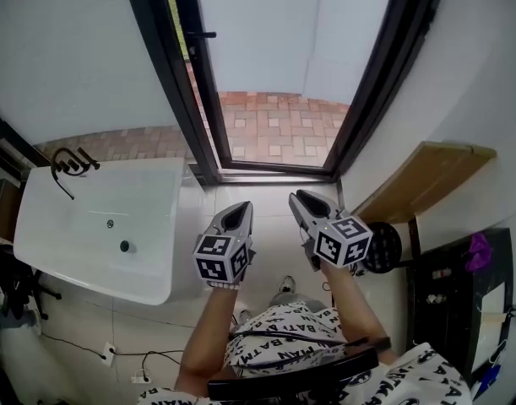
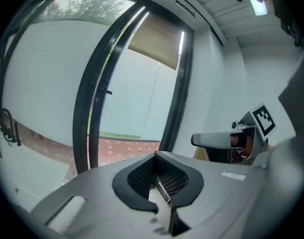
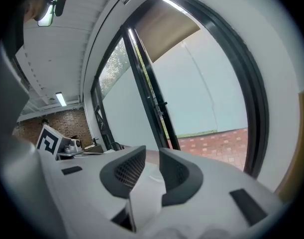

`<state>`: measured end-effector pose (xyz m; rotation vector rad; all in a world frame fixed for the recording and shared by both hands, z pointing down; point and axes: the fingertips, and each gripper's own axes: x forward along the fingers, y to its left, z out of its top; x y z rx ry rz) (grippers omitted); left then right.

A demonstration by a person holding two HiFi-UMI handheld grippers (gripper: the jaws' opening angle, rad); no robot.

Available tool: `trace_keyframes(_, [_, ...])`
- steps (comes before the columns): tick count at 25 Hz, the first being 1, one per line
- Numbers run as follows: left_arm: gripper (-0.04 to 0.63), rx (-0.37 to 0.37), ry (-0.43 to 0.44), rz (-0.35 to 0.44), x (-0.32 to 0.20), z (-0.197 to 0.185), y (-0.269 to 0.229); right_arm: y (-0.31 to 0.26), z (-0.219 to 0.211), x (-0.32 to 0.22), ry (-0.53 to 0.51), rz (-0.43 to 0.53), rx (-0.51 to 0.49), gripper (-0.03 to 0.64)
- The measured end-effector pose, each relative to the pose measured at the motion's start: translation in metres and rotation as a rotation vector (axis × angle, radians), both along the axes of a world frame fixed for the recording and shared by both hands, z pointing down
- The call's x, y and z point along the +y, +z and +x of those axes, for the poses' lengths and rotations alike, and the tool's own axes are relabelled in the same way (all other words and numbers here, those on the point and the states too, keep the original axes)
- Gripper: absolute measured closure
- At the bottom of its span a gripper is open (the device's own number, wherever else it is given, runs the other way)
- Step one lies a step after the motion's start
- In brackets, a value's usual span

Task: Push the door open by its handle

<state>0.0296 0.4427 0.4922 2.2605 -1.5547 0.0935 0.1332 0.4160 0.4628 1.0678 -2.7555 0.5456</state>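
- The door (image 1: 180, 74) is in the upper left of the head view. It is a tall glass panel in a dark frame, and it leans from the top edge down to the middle of the picture.
- It looks already swung outward, because the red brick floor shows through the gap beside it.
- The handle (image 1: 204, 34) is a small dark bar near the top of the picture. It sticks out sideways to the right from the door's edge.
- The door's long side runs up and down. The handle's long side runs across it.
- I think the door is heavy and stiff, and the glass could break. The handle looks hard and thin, so it is the best spot to push.
- The left gripper (image 1: 237, 213) is low in the middle, well apart from the handle. Its claw is pressed together with nothing in it.
- The right gripper (image 1: 306, 201) is just beside it. Its claw has a narrow gap and is empty too.
- A white sink (image 1: 38, 251) sits at the left.
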Motion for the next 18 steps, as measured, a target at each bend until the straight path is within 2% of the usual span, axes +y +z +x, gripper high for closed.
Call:
trace_keyframes(3, [0.611,0.002,-0.025,-0.01,-0.016,0.001,0.004,-0.005,-0.003,-0.015,-0.063,0.024,-0.018,0.515])
trace_keyframes(6, [0.611,0.001,-0.053,-0.014,-0.031,0.002,0.006,-0.013,-0.005,-0.034,-0.112,0.049,-0.056,0.426])
trace_keyframes(9, [0.611,0.007,-0.082,-0.023,-0.041,0.006,0.013,-0.02,-0.007,-0.059,-0.191,0.068,-0.081,0.391])
trace_keyframes(10, [0.611,0.01,-0.092,-0.027,-0.044,0.008,0.017,-0.021,-0.008,-0.069,-0.226,0.077,-0.072,0.351])
trace_keyframes(14, [0.611,0.009,-0.125,-0.053,-0.06,0.011,0.03,-0.026,-0.018,-0.118,-0.34,0.121,0.031,0.351])
trace_keyframes(18, [0.611,0.005,-0.14,-0.069,-0.098,0.007,0.034,-0.035,-0.046,-0.185,-0.42,0.142,0.117,0.351])
